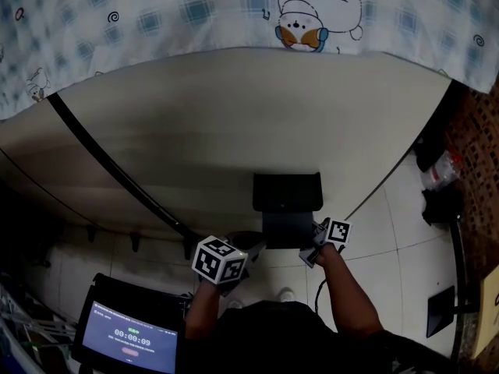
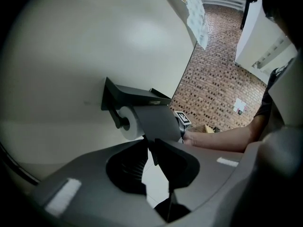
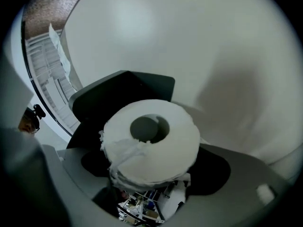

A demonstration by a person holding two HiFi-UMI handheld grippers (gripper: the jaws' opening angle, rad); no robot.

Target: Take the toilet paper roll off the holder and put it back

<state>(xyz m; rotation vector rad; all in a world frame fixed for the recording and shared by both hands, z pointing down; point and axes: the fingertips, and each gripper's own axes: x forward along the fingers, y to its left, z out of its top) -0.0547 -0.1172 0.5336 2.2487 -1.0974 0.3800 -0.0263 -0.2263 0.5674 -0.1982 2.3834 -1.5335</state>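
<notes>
Right gripper view: toilet paper roll [image 3: 163,150] seen end-on, hollow core facing the camera, sitting between my right tongs' jaws. The jaws are spread wide, one on each side of the roll, clamped on it. A loose torn edge of paper hangs on the roll's left face.

Left gripper view: the roll is on the black holder [image 2: 135,96], with the holder's arm capped at the roll's near end. The holder is fixed to the pale wall [image 1: 234,115]. The dark cover flap [image 2: 161,122] hangs down over the front of the roll.

Left gripper [image 2: 150,143]: jaws narrow, tips nearly together at the flap's lower corner. It looks like they pinch that corner, though the angle is poor. Floor tile shows through the slit lower down.

Head view: right gripper [image 1: 320,236] sits at the holder's right side, and the left one comes in from lower left. Both are just below the holder.

Further out: tablet [image 1: 129,337] with a timer screen at lower left, a black strip [image 1: 109,162] running diagonally across the wall, and a cartoon-print cloth [image 1: 234,6] hanging above.
</notes>
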